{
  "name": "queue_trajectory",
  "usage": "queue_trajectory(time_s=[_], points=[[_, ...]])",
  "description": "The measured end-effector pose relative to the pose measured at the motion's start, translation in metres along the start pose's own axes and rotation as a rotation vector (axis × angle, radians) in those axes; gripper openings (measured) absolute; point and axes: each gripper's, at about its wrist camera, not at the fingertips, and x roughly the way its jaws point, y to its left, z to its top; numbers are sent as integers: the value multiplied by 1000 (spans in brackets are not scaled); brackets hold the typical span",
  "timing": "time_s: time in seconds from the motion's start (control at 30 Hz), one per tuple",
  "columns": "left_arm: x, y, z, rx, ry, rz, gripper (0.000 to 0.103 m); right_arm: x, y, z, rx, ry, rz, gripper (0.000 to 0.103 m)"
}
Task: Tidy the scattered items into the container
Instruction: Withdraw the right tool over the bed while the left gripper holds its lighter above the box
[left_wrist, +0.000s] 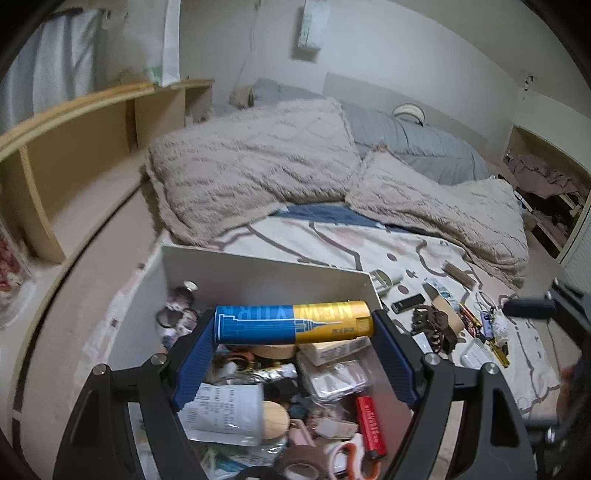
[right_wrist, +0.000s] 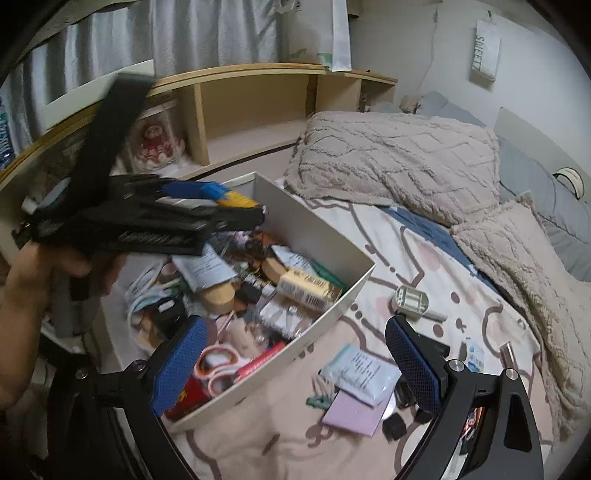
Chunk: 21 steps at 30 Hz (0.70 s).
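Note:
A blue and yellow tube (left_wrist: 291, 323) printed "NEW YORK" lies crosswise between the blue pads (left_wrist: 194, 363) of my left gripper (left_wrist: 293, 326), which is shut on its two ends. It hangs above the white container (left_wrist: 258, 266), which is full of several small items. In the right wrist view the left gripper (right_wrist: 166, 214) and the hand holding it hover over the container (right_wrist: 354, 291). My right gripper (right_wrist: 295, 328) is open and empty, just above the container's near wall and the bed. A round green-and-white case (right_wrist: 410, 299), a blue-white packet (right_wrist: 362, 373) and a lilac pad (right_wrist: 354, 413) lie scattered on the bedspread.
Two fluffy beige pillows (left_wrist: 255, 162) and a grey duvet (left_wrist: 417, 144) fill the far half of the bed. A wooden shelf unit (right_wrist: 251, 107) runs along the left. More small items, among them brown hair ties (left_wrist: 432, 321) and a black lighter (left_wrist: 408, 302), lie right of the container.

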Motion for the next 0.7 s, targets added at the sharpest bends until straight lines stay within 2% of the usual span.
queue_trajectory(time_s=[0.17,0.33,0.53,0.7], points=[[28,-7,2,-32,85,-15,81,-7,-2,-16,27,-37,47,97],[56,-17,4,-31,151,-17,82,-8,-13,-37,106,-56,81,97],[87,-19,9,-72,236,-47,82,-8,-32,-58,173,-39,79,97],[104,-22,11,-82,281,-27,82,-9,-41,-65,195,-58,71,97]])
